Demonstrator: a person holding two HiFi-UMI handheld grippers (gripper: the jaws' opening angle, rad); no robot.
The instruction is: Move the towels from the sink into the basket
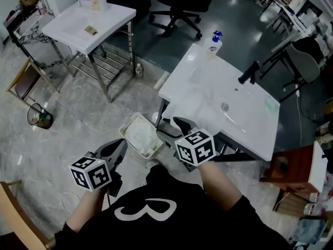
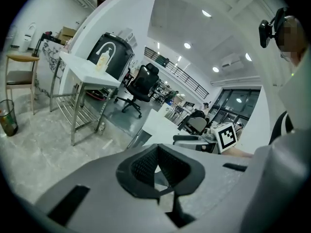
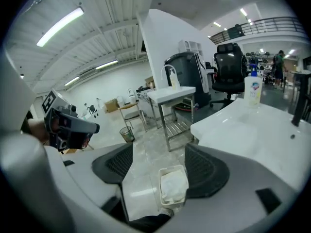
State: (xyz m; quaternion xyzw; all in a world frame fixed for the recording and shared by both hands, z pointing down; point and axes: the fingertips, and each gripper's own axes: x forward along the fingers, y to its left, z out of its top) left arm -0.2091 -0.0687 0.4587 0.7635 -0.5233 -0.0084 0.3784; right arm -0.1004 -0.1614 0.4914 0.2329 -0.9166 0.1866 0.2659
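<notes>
- While my right gripper (image 1: pixel 169 128) stands wide open and empty, my left gripper (image 1: pixel 120 149) has its jaws together on nothing.
- The towels (image 1: pixel 139 134) lie bunched in the basket (image 1: pixel 125 130) on the floor, just off the near left corner of the sink (image 1: pixel 197 87). Its basin looks bare.
- The basket sits below and between my grippers, its long axis pointing away from me. The right gripper is nearer the sink, so any further reach falls to it.

A basket (image 1: pixel 123 133) is set on the floor (image 1: pixel 67 113) beside the sink (image 1: pixel 208 87); a bottle (image 1: pixel 213 44) is stood on the sink's far corner; a bin (image 1: pixel 39 116) is placed apart.
</notes>
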